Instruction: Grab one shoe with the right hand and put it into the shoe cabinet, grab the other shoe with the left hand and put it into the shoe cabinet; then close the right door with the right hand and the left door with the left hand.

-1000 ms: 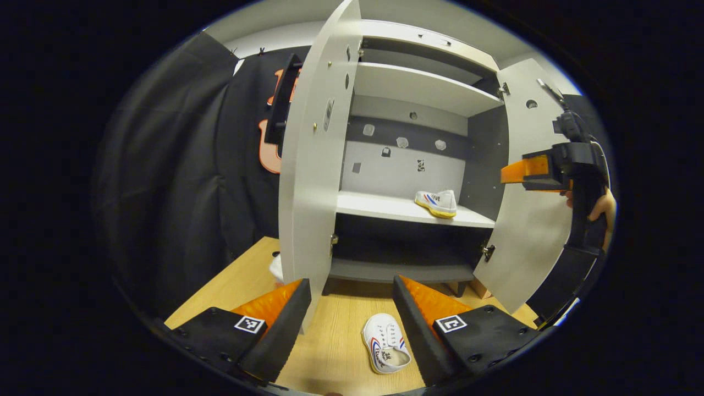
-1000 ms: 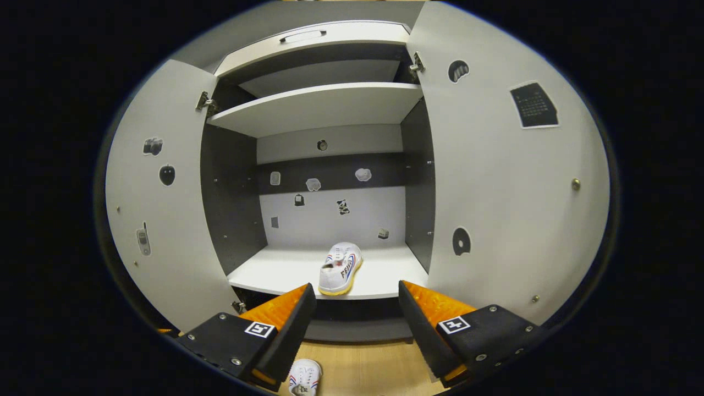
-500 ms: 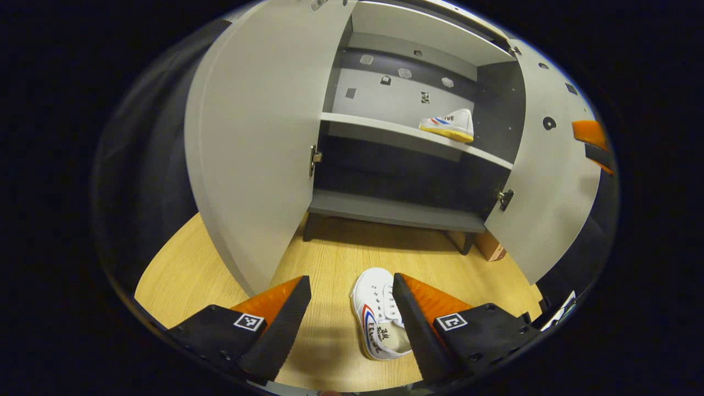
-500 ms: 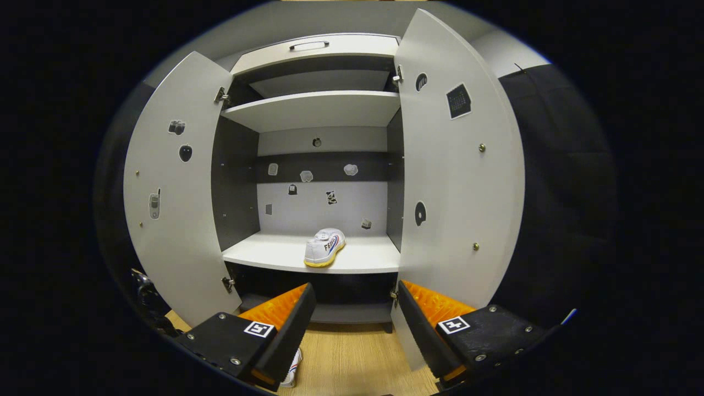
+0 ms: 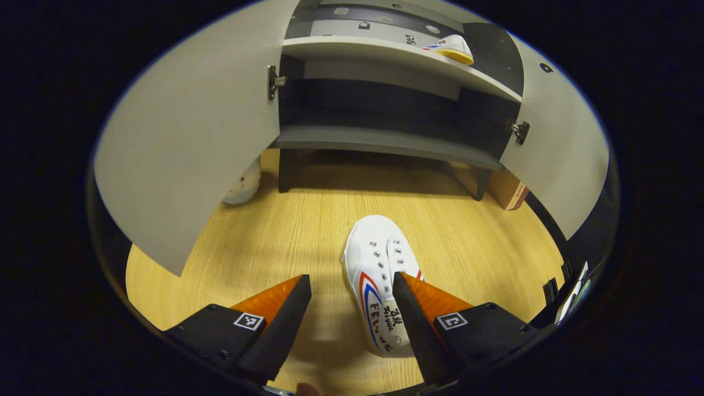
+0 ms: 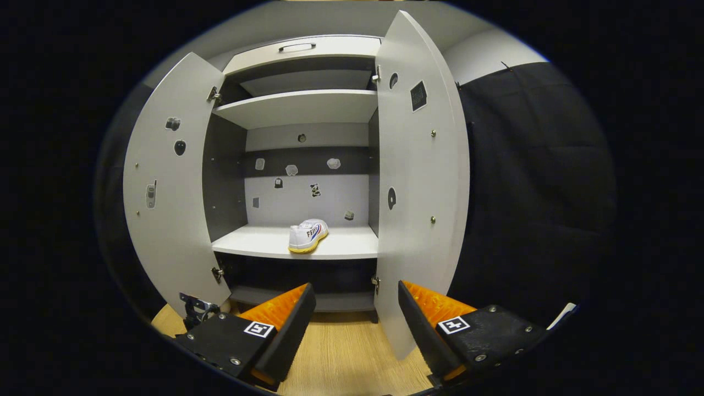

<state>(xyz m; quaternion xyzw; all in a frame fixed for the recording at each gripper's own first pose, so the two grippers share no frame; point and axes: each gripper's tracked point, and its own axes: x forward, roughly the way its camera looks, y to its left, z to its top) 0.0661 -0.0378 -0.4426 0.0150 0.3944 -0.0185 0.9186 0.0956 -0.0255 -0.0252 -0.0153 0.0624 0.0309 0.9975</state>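
- Left gripper (image 5: 352, 308): seen in the left gripper view, its jaws stand wide apart above the wooden floor (image 5: 264, 236) and grip nothing.
- Shoe on the floor (image 5: 379, 280): a white canvas shoe with red and blue stripes lies on its sole with the toe pointing toward the shoe cabinet (image 5: 385, 137). Its heel end sits in the gap between the left gripper's fingers, close to the right-hand finger (image 5: 412, 313); whether that finger touches the shoe cannot be told.
- Shoe on the shelf (image 6: 308, 235): the second white shoe, with a yellow sole, rests on the middle shelf (image 6: 258, 242) inside the cabinet, right of centre, heel toward the front. It also appears at the top of the left gripper view (image 5: 454, 48).
- Right gripper (image 6: 355, 313): seen in the right gripper view, its jaws are likewise spread and empty. It is held in front of the cabinet, well apart from the shelved shoe.
- Left door (image 6: 170, 187) and right door (image 6: 423, 181): both stand swung open, with small stickers on their inner faces.
- Upper shelf (image 6: 302, 107): bare, below a top panel bearing a handle (image 6: 297, 47).
- Pale round object (image 5: 245, 184): lies on the floor beside the cabinet leg, partly hidden by the left door; its identity cannot be told.
- Small brown box (image 5: 509, 190): stands on the floor by the cabinet's right leg.
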